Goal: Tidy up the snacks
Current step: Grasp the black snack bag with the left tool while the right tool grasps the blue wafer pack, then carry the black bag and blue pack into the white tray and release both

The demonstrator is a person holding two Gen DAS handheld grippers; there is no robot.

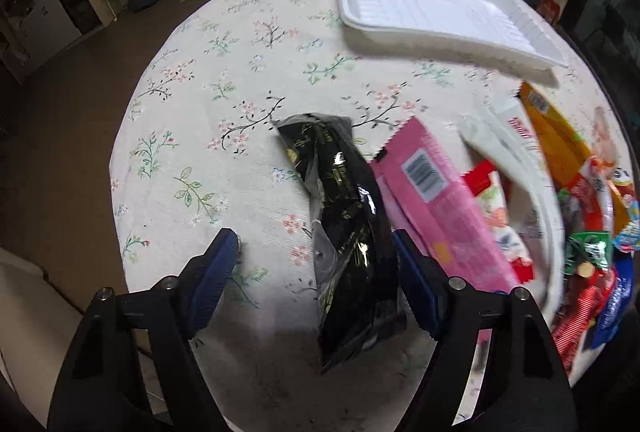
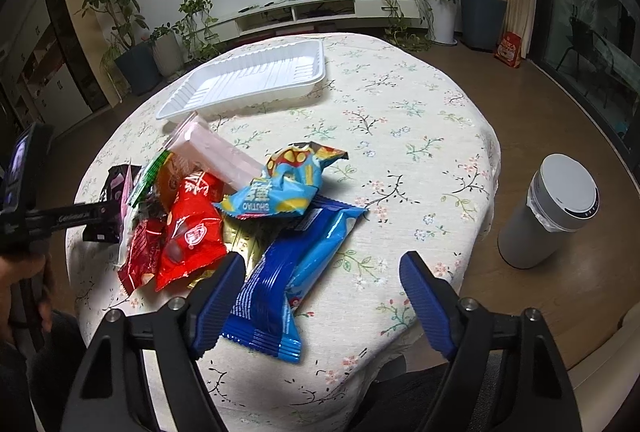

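The left gripper [image 1: 316,252] gapes wide, gripping nothing, with the glossy black foil snack packet [image 1: 348,228] lying between its jaws, nearer than the ribbed white plastic tray [image 1: 432,12]. The right gripper [image 2: 322,272] also stands wide and empty above the long blue wrapped snack bar [image 2: 288,272], nearer than that tray [image 2: 248,80].

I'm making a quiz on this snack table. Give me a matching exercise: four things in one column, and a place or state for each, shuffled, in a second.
1. tray
2. black packet
3. dark blue packet
4. bin

a. on the floor beside the table
b. between the open left gripper's fingers
c. holds no snacks
d. nearest the right gripper

Pairs: 1-c, 2-b, 3-d, 4-a
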